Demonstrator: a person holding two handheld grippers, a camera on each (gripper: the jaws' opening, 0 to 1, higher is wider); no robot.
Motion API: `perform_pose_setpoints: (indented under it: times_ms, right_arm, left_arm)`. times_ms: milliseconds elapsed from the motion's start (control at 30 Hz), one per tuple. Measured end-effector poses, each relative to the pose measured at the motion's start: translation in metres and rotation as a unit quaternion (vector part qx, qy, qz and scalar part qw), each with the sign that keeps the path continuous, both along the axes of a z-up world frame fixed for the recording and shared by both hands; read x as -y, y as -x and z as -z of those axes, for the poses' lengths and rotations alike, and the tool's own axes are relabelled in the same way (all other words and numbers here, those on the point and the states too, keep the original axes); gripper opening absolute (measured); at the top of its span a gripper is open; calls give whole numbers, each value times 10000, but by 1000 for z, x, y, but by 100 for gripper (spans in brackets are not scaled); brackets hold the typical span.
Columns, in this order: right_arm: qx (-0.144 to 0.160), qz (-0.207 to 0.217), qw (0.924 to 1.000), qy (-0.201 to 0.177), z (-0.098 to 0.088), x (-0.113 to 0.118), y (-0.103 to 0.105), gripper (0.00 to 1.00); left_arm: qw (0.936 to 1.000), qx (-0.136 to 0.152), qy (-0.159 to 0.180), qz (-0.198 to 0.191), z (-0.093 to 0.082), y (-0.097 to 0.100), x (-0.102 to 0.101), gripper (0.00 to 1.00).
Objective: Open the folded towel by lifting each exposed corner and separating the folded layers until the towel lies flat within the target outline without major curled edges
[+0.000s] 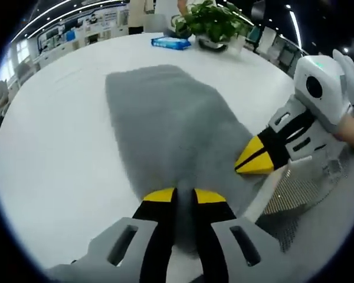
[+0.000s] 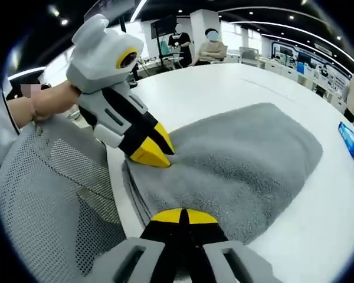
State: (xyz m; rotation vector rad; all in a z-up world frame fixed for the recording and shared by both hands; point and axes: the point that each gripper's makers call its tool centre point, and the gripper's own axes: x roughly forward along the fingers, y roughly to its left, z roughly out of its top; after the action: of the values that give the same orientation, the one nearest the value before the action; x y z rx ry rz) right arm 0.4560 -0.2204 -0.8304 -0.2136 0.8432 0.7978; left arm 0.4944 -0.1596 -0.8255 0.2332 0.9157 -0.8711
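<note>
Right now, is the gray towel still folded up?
Yes, folded: the gray towel shows stacked layers along its near edge by the left gripper.

open-plan office: desks (image 2: pixel 295 56), strip ceiling lights (image 1: pixel 59 15).

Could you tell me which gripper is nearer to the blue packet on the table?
Right, I would judge. The blue packet lies beyond the towel's far end; the right gripper sits slightly further along the towel's side edge than the left gripper.

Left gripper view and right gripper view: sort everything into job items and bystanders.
Job:
grey towel, still folded
left gripper, shut on the towel's near edge
right gripper, shut on the same edge
white table

Bystanders:
blue packet
potted plant
mesh chair
</note>
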Motion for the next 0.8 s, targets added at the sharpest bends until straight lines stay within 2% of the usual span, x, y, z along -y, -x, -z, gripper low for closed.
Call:
perform_pose_setpoints:
  times_ms: [167,267,333,400,467,533,700,800]
  right_arm:
    - [19,222,9997,78,0,7,-4,0]
    - [12,237,9997,45,0,8,-4,0]
    - [6,235,9997,45,-1,8,-4,0]
    - [-11,261,9996,52,-1,7,-3,0]
    - [-39,286,9996,35,-1,7,-2,0]
    - [-76,313,9995,7,-1,7,-2,0]
    - [-177,230,9996,-61,-1,2,4,0]
    - [-285,161,9993,-175,-1,-3,10,0]
  left_arm:
    - [9995,-252,163,-80,0,5,1,9]
    - [9968,-483,545,-338,-2,2,1,9]
    - [9948,-587,647,-519,-5,-2,-1,9]
    - [9944,-473,740,-596,-9,-8,-2,9]
    - [9945,-150,760,-702,-14,-19,-5,10]
    - [9941,15,731,-803,-16,-25,-11,11]
    - [9937,46,487,-1006,-7,-31,-23,12]
    - [9937,64,463,-1015,-7,-30,-23,12]
